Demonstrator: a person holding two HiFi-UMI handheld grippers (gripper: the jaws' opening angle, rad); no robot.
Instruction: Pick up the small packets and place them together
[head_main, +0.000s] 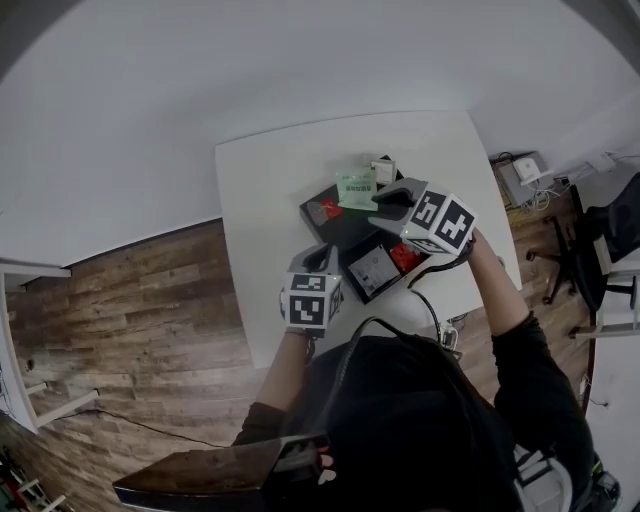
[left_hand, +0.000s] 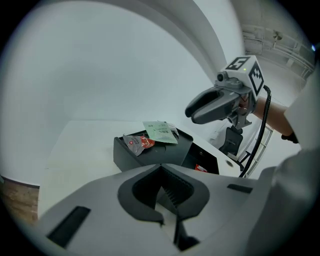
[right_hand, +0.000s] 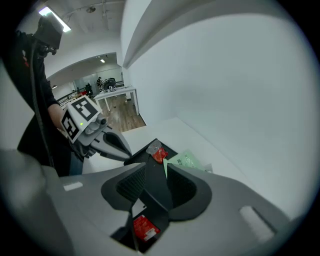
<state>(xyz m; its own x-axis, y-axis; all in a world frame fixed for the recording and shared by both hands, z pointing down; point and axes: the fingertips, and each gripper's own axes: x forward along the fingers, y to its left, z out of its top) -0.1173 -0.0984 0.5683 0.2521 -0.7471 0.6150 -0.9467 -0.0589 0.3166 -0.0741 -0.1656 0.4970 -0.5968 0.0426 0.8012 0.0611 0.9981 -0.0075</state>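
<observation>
Green pkt (right_hand: 189, 161) on black box (head_main: 332, 228), just past R gripper (right_hand: 156, 175) tips

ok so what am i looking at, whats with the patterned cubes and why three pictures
No robot: a person holds a two-jaw gripper in each hand; the cubes are part of them. Picture one is from a camera on the person's head, looking down; the other two ride on the grippers. On the white table sits a black box in two halves. A green packet and a red packet rest on one half; another red packet lies inside the open half. The left gripper is shut, the right gripper open, both empty.
</observation>
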